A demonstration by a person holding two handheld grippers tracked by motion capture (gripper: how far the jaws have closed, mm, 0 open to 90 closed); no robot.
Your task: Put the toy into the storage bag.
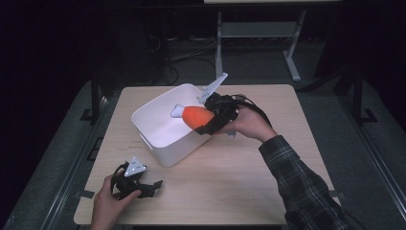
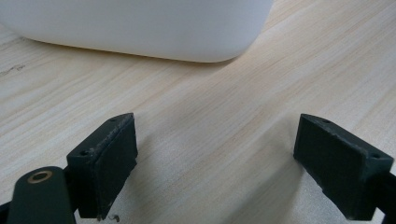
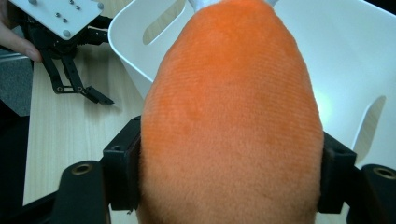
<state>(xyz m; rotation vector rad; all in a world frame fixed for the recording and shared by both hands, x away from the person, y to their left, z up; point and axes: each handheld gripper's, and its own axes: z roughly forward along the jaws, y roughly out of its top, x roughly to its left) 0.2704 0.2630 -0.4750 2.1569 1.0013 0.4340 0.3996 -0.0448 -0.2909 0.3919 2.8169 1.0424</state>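
- Left gripper (image 1: 152,185) rests on the table (image 1: 239,182) near the front edge, jaws spread, nothing between them
- White bin (image 1: 163,125) stands mid-table, seemingly without contents
- Right gripper (image 1: 203,122) pinches the orange plush toy (image 1: 197,116) above the bin's rim: pickup done, lowering in and letting go seemingly left

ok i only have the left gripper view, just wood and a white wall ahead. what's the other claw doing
Observer: The right claw is shut on an orange plush toy, above the white bin.
Operator: is the toy inside yet
Observer: Not yet; its white end pokes over the bin's hollow, the body is at the rim.
Operator: and my claw
Observer: The left claw lies open on the table, apart from the bin.
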